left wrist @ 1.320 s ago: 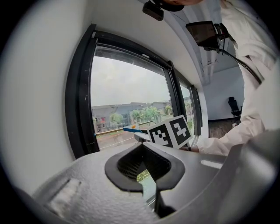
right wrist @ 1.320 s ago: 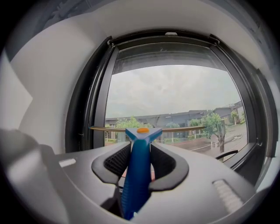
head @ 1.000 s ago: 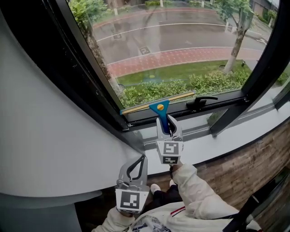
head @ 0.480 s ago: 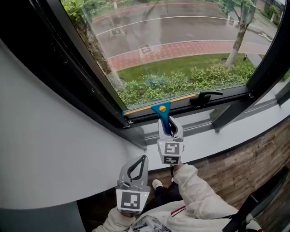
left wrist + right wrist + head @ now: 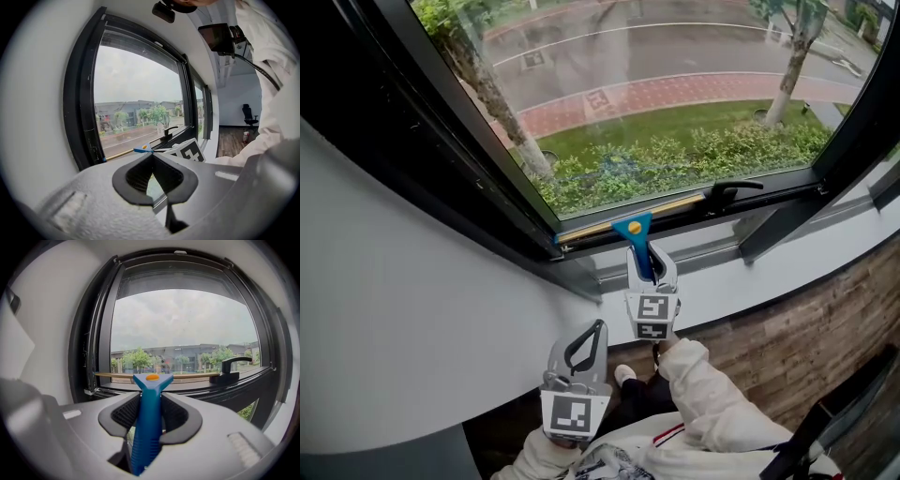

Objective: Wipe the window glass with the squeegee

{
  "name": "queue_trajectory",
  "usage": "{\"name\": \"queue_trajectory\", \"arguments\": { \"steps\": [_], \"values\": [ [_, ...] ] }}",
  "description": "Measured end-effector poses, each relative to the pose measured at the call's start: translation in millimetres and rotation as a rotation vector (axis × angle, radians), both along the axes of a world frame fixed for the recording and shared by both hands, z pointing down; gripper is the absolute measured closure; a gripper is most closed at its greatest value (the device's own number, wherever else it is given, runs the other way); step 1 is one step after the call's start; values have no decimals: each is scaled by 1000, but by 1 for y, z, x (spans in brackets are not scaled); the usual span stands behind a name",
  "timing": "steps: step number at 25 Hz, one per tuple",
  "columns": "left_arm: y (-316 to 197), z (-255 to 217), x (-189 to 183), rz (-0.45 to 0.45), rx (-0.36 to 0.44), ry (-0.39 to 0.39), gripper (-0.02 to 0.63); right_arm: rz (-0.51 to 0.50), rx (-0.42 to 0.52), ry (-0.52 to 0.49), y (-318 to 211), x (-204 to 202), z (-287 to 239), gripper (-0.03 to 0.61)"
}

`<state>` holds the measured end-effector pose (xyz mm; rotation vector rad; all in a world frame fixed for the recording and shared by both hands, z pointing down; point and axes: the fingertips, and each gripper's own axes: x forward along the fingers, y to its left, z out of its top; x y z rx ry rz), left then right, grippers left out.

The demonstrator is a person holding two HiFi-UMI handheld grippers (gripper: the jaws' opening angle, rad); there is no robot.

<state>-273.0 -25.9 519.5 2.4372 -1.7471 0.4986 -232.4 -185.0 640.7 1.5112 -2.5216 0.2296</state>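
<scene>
The squeegee [image 5: 634, 235] has a blue handle with an orange dot and a brass-coloured blade [image 5: 628, 219] lying along the bottom of the window glass [image 5: 656, 103]. My right gripper [image 5: 647, 272] is shut on the blue handle [image 5: 148, 423], just below the pane's lower frame. The blade [image 5: 187, 375] spans the glass edge in the right gripper view. My left gripper [image 5: 584, 344] hangs lower and to the left, shut with nothing between its jaws, away from the glass. In the left gripper view the squeegee [image 5: 143, 148] shows small ahead.
A black window handle [image 5: 733, 194] sits on the lower frame right of the blade. The dark window frame [image 5: 441, 131] runs up the left side. A white sill [image 5: 750, 281] lies below, then a wood-look wall [image 5: 797, 347]. A white curved wall [image 5: 384, 309] fills the left.
The squeegee blade has slid down the glass to its bottom edge, my right gripper moving with it. The left gripper has stayed put.
</scene>
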Motion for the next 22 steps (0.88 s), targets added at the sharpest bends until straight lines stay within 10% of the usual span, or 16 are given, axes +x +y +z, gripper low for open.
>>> {"name": "queue_trajectory", "arguments": {
  "steps": [22],
  "values": [
    [-2, -1, 14, -24, -6, 12, 614, -9, -24, 99, 16, 13, 11, 436]
  ]
}}
